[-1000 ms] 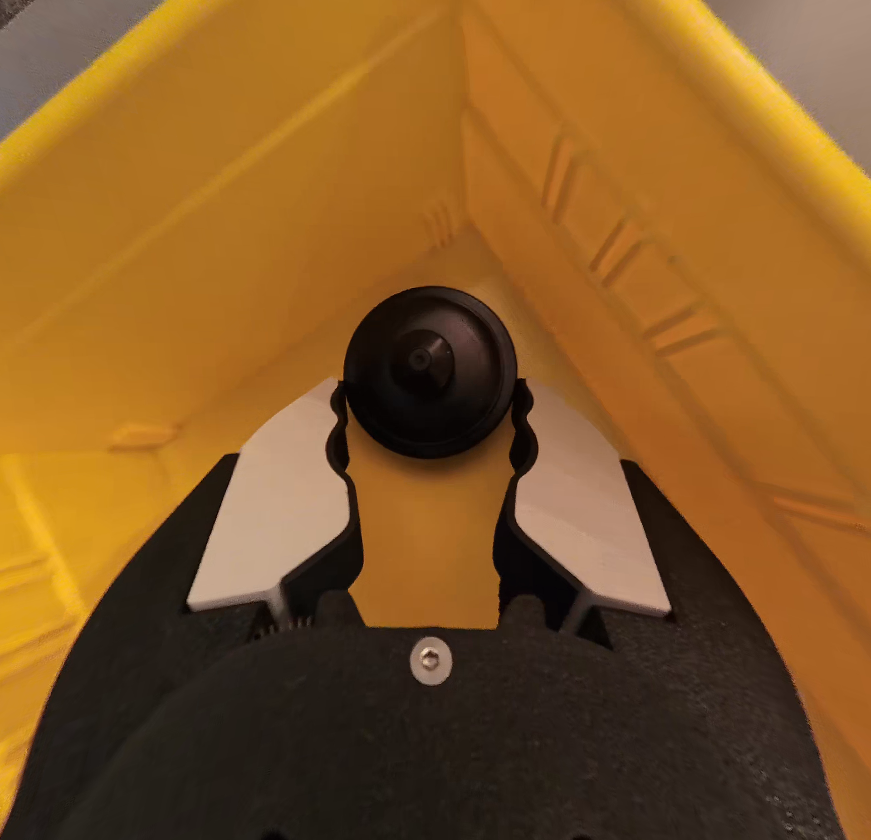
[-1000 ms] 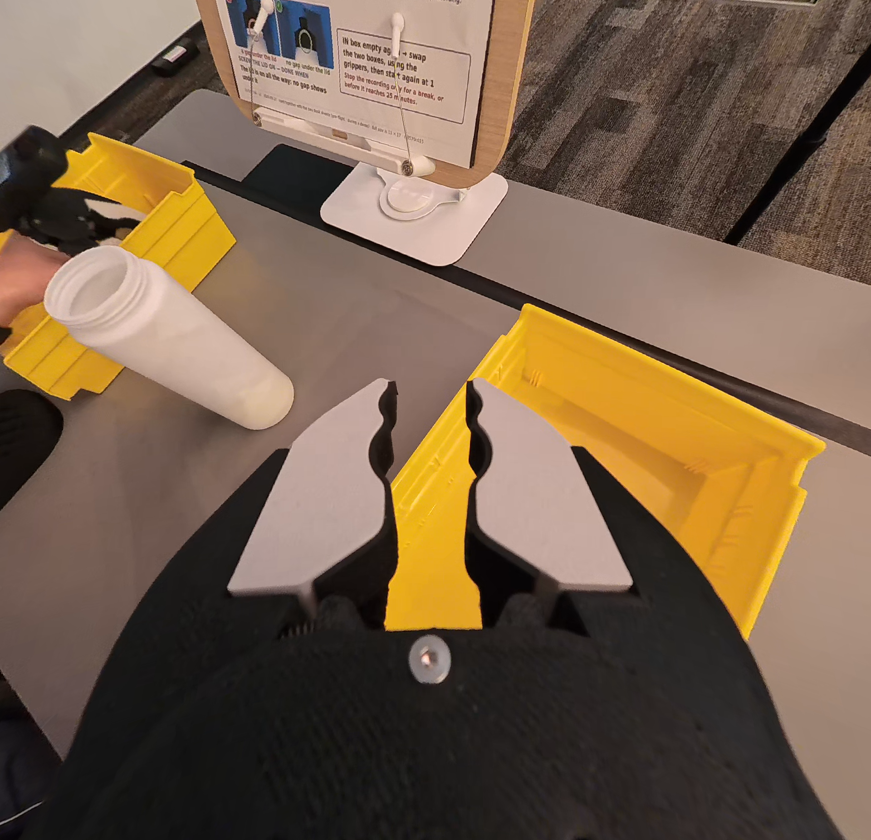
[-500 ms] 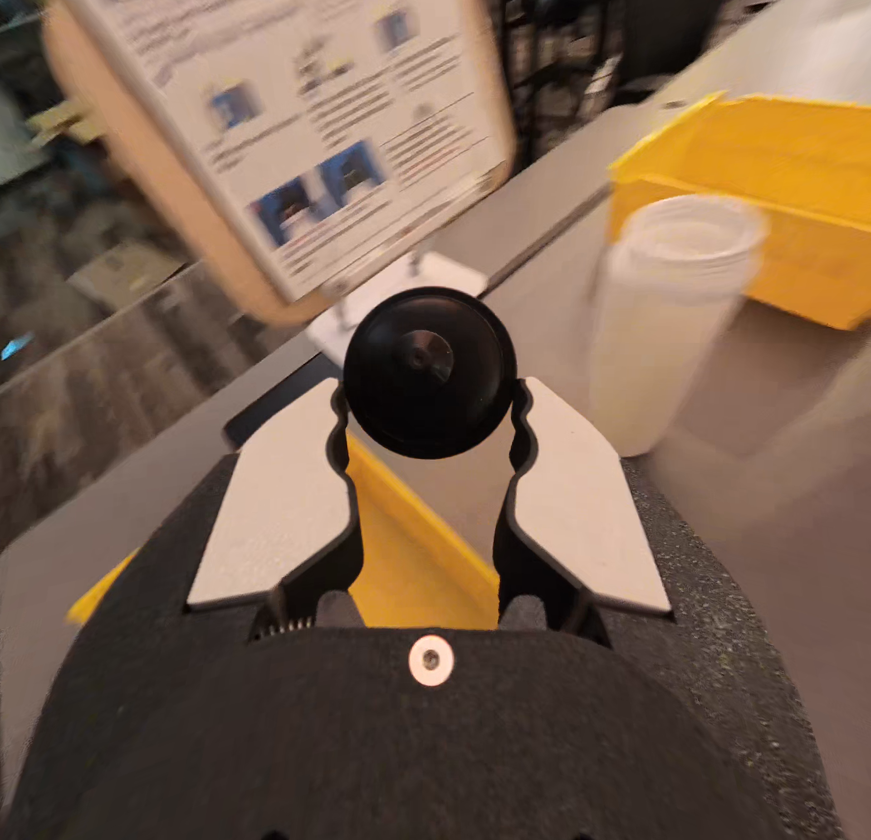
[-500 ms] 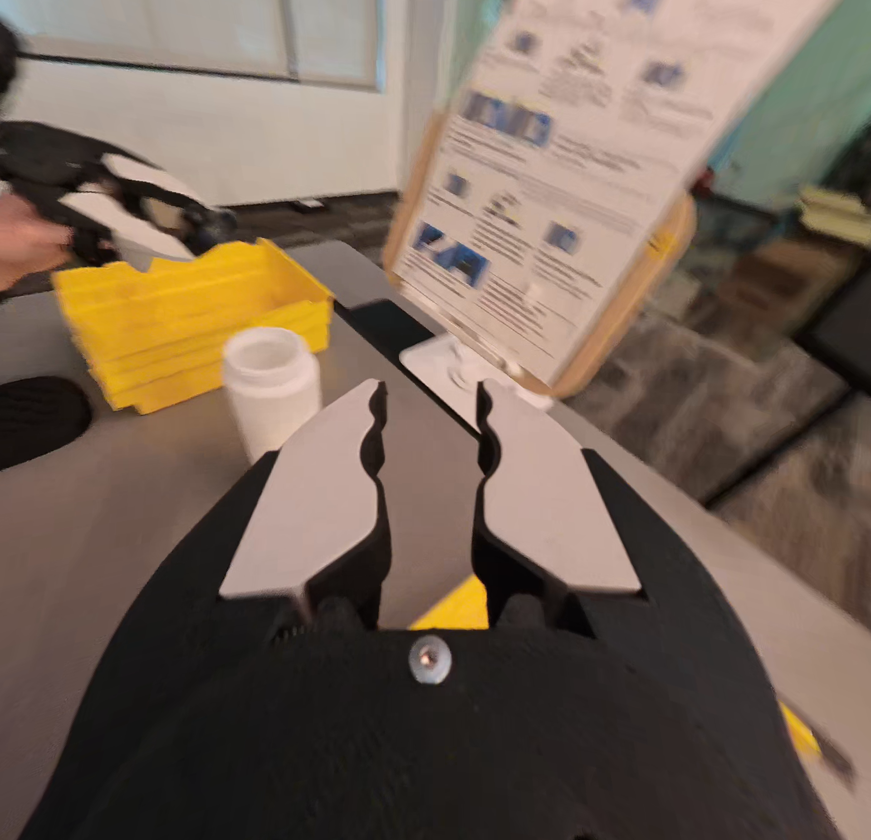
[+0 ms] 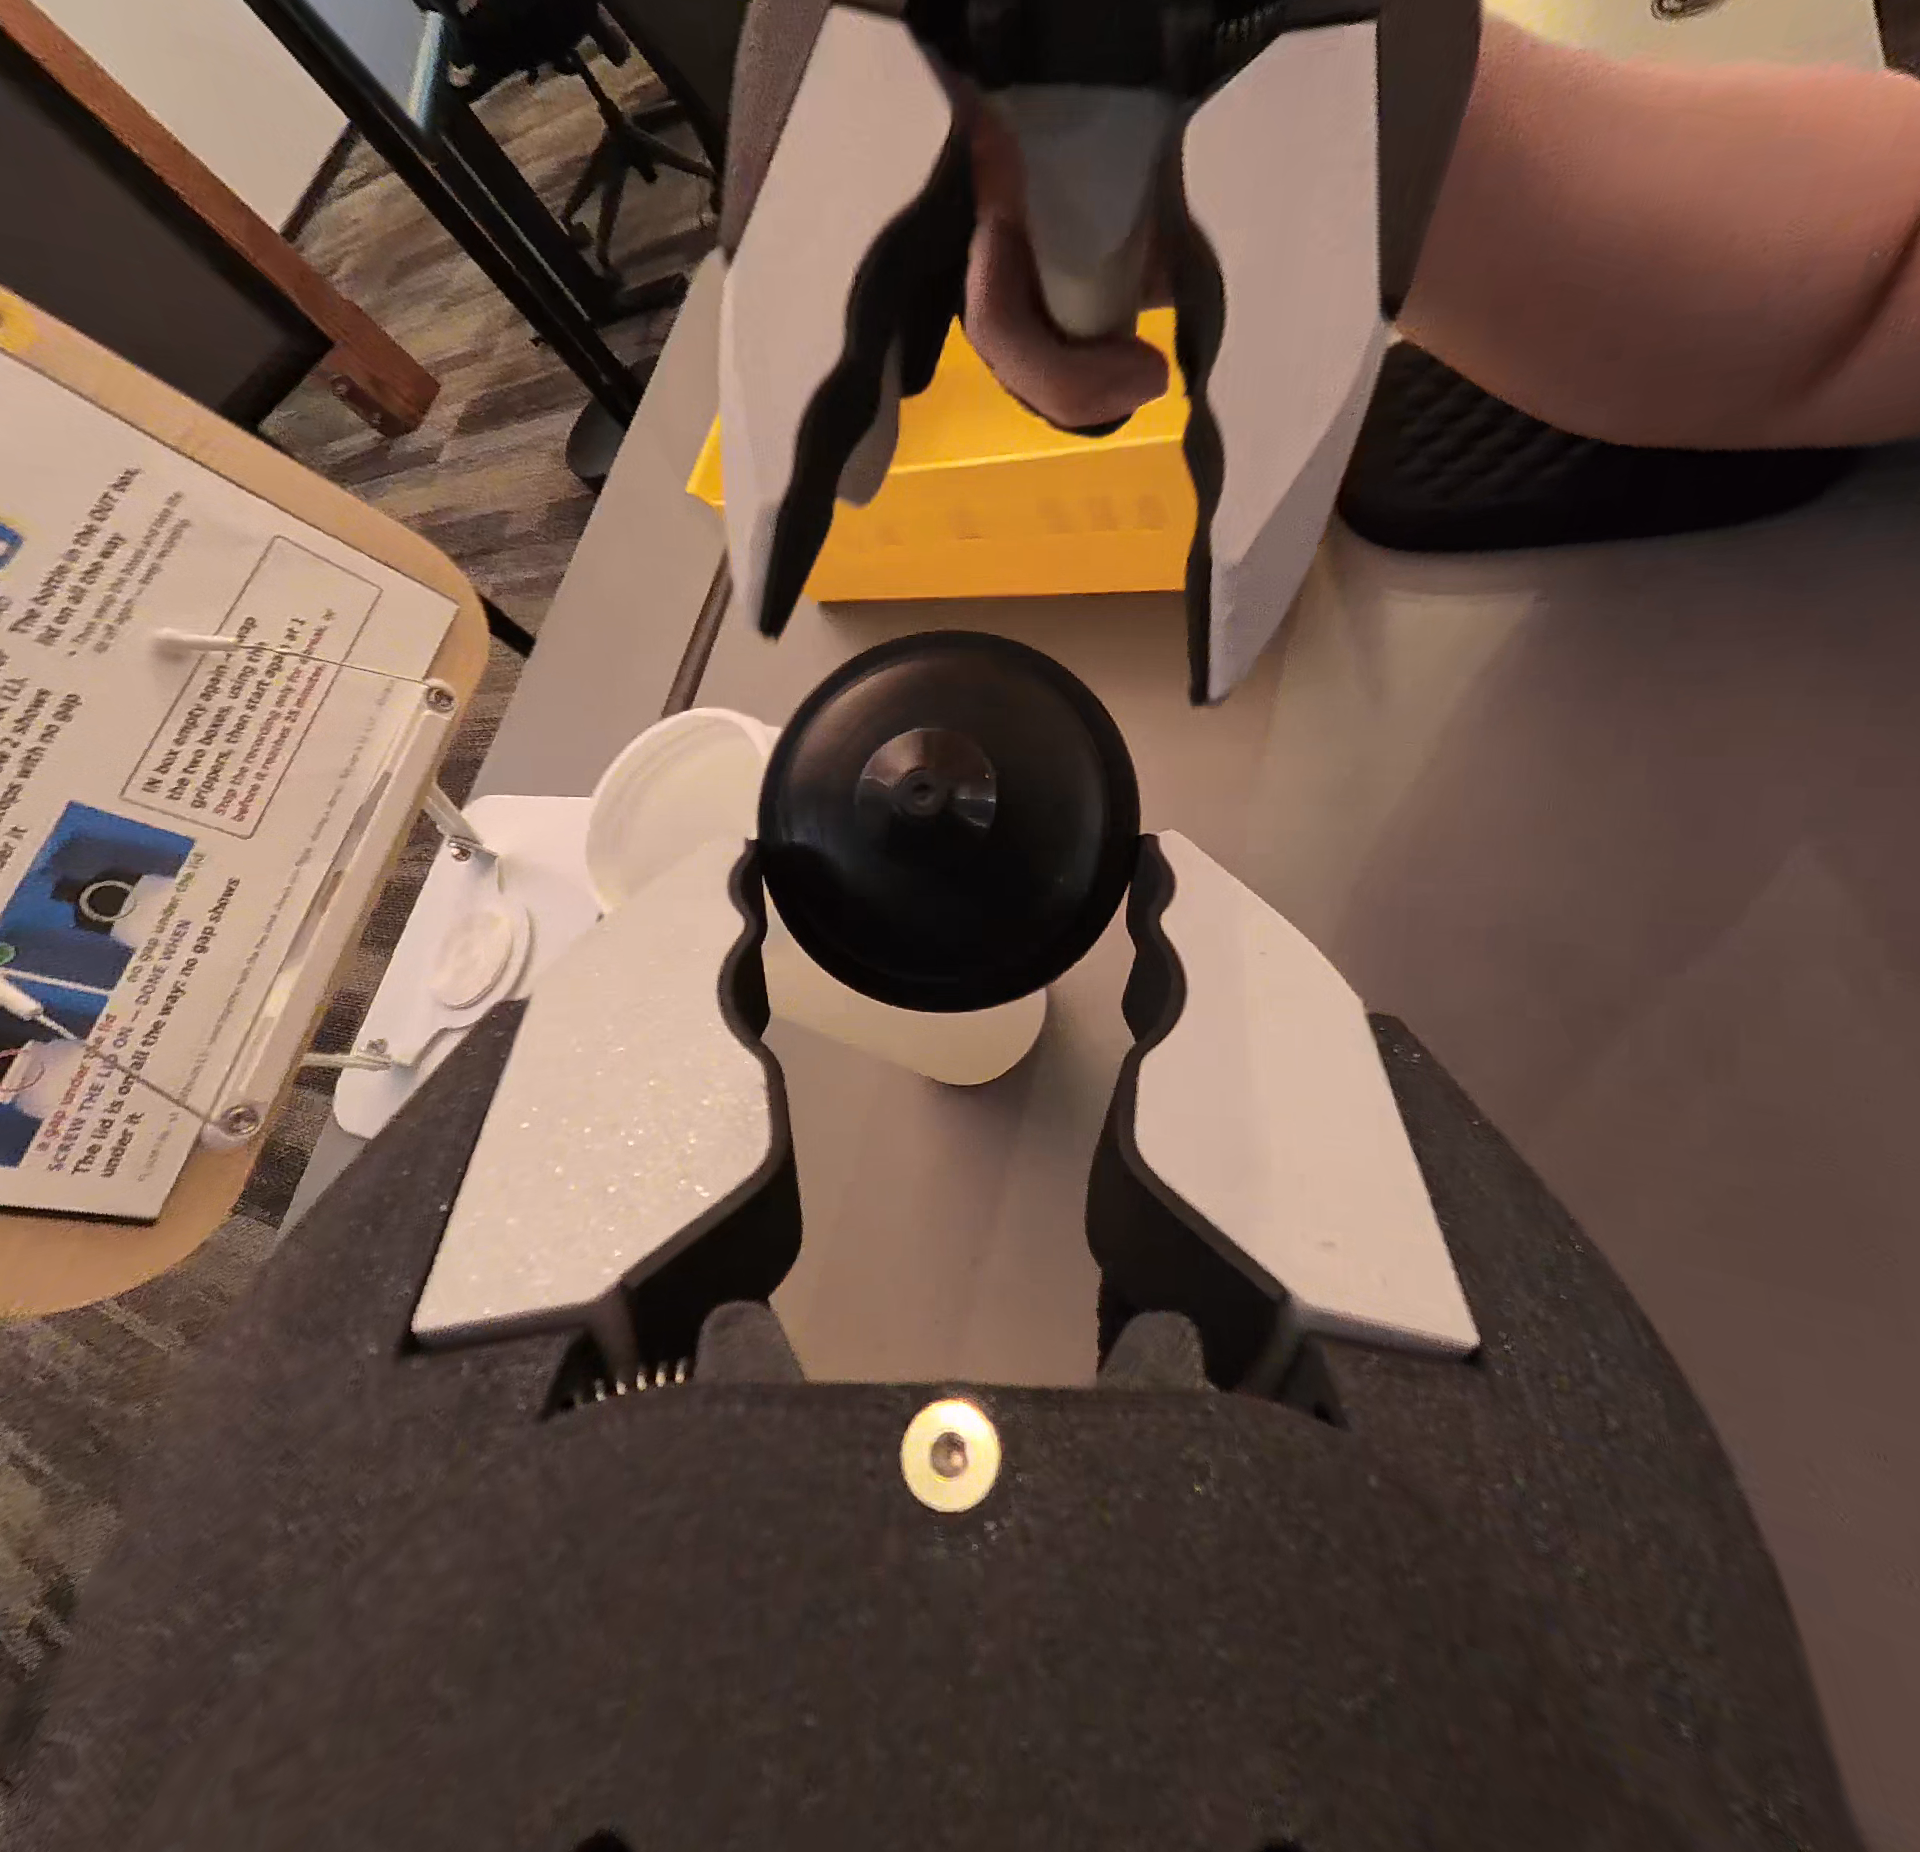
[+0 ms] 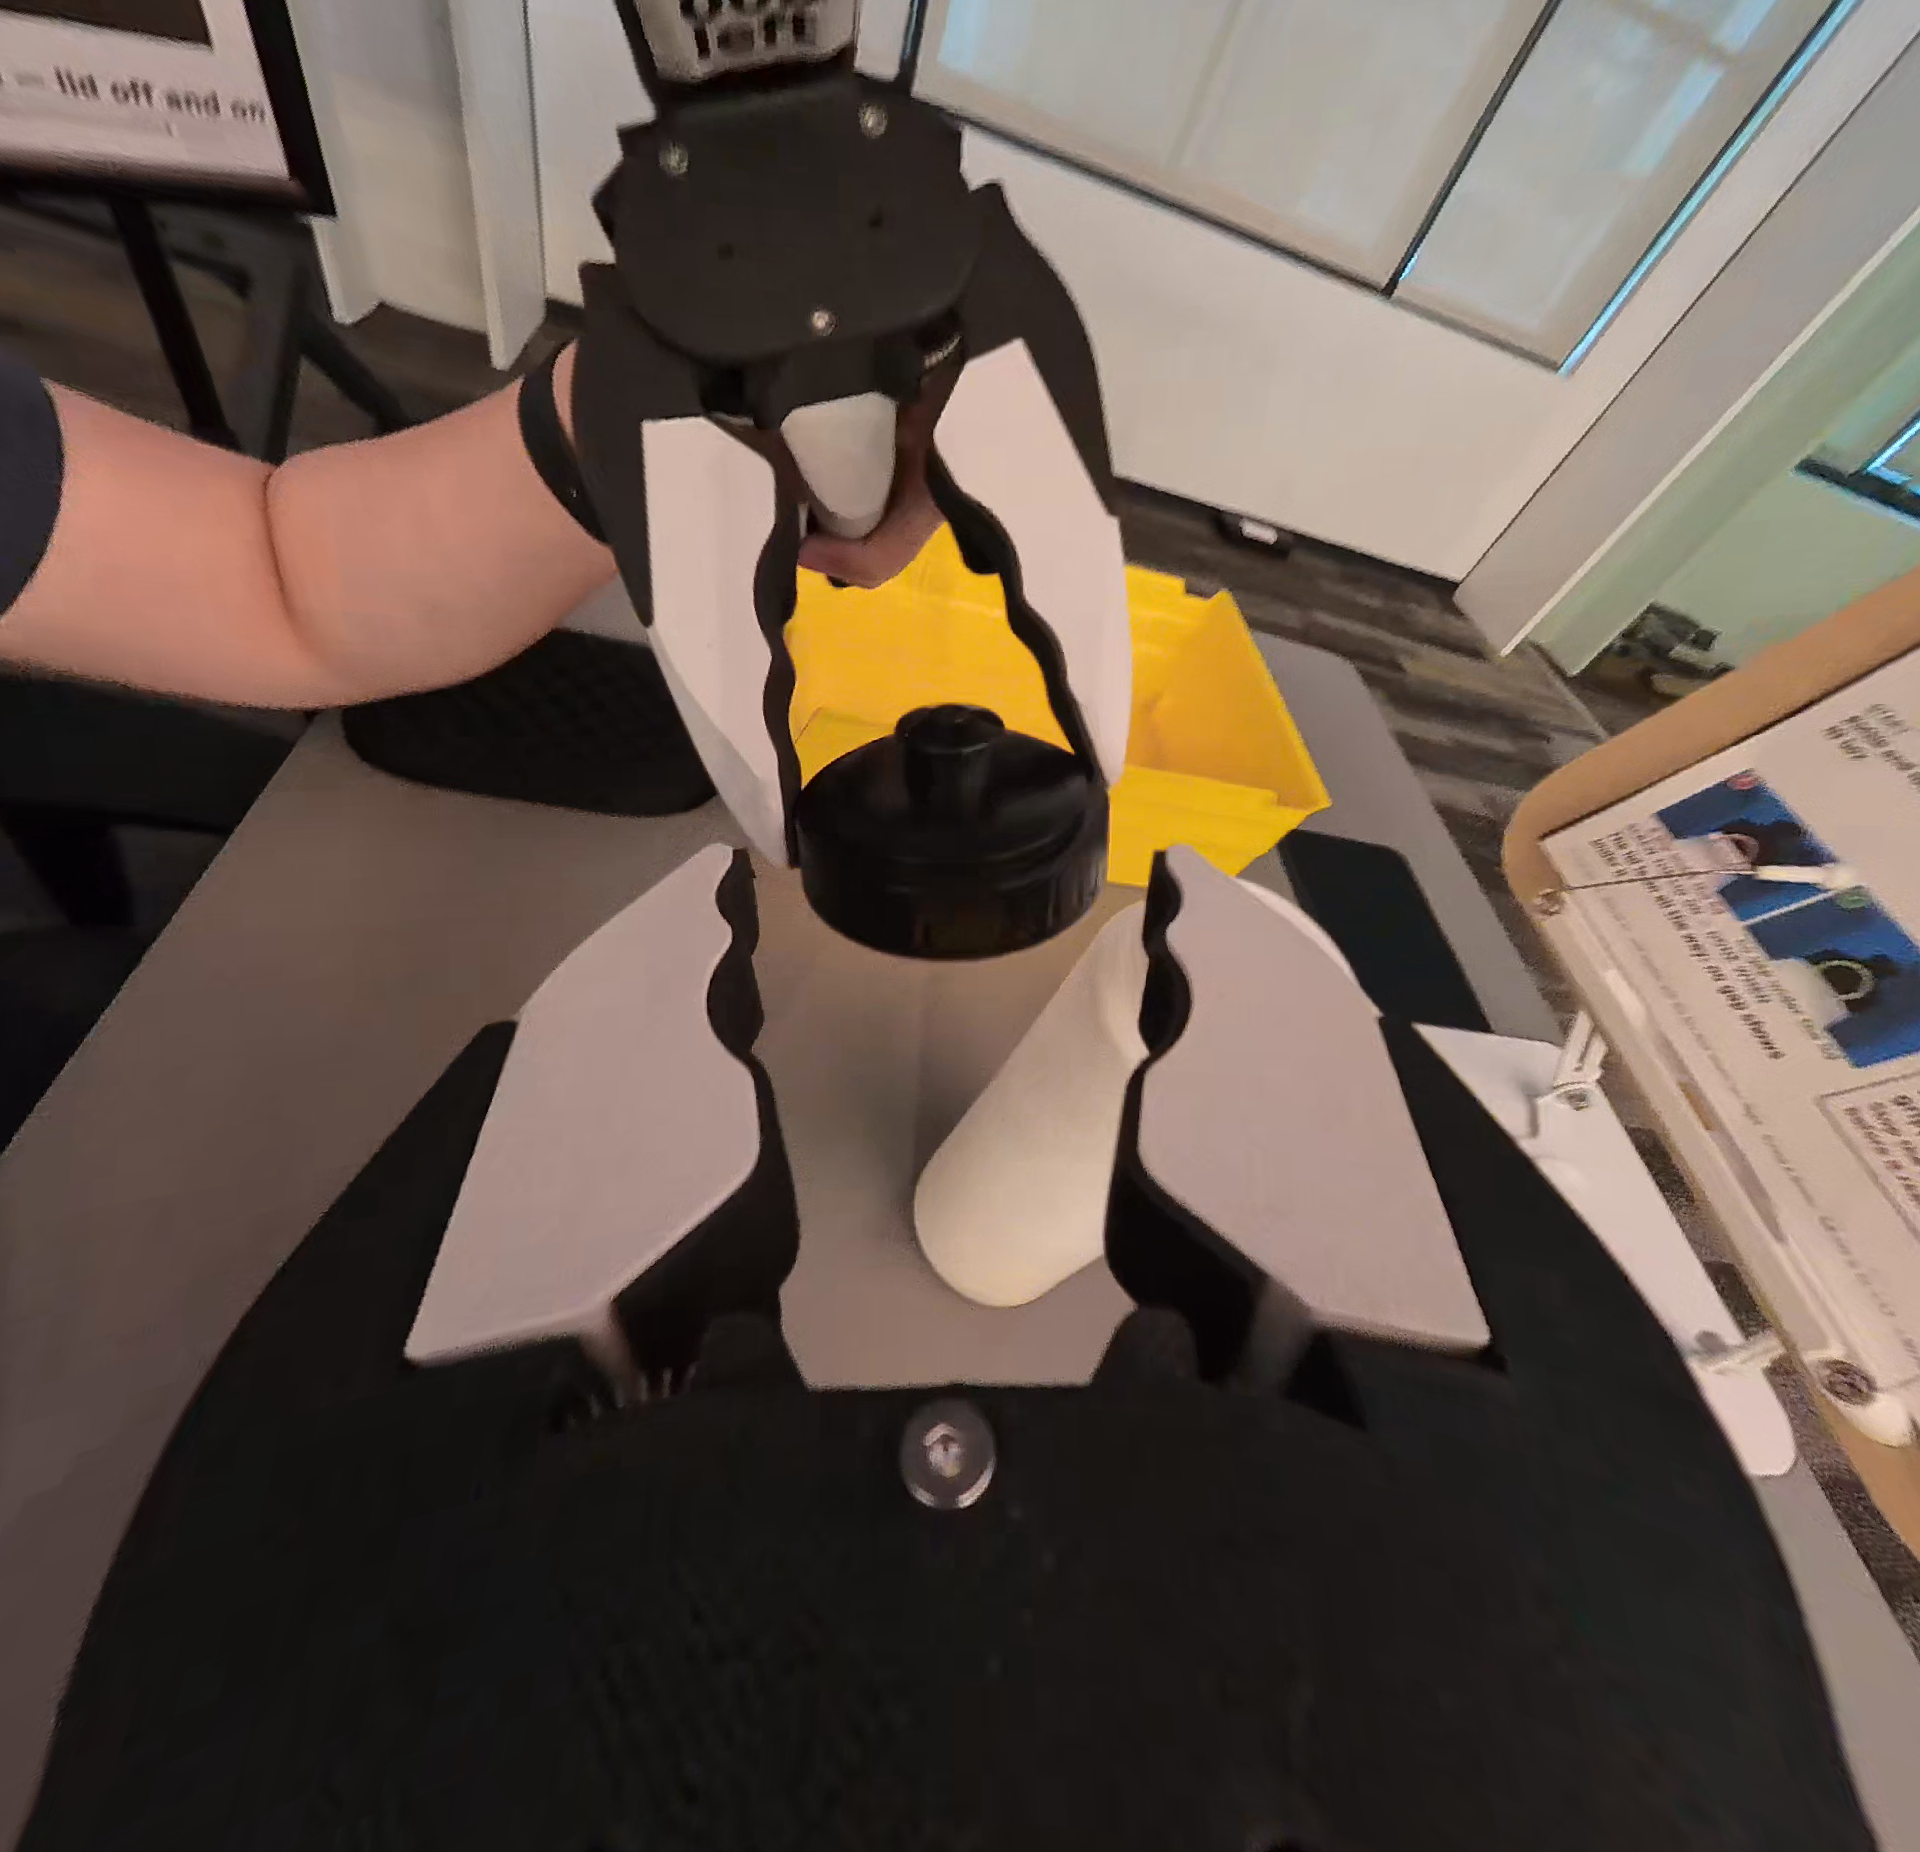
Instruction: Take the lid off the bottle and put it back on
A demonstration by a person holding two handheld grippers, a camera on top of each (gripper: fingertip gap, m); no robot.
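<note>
Both L claw point(image 5: 940, 857) tips pinch lid point(image 5: 943, 826).

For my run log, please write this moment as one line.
left gripper: shut on black lid | right gripper: open, empty | white bottle: uncapped, on table

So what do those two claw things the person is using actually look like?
Both match: the left gripper and right gripper each have a rough black body, a silver screw, and two flat pale-grey fingers with wavy black inner edges. A dark strap circles the left wrist.
</note>
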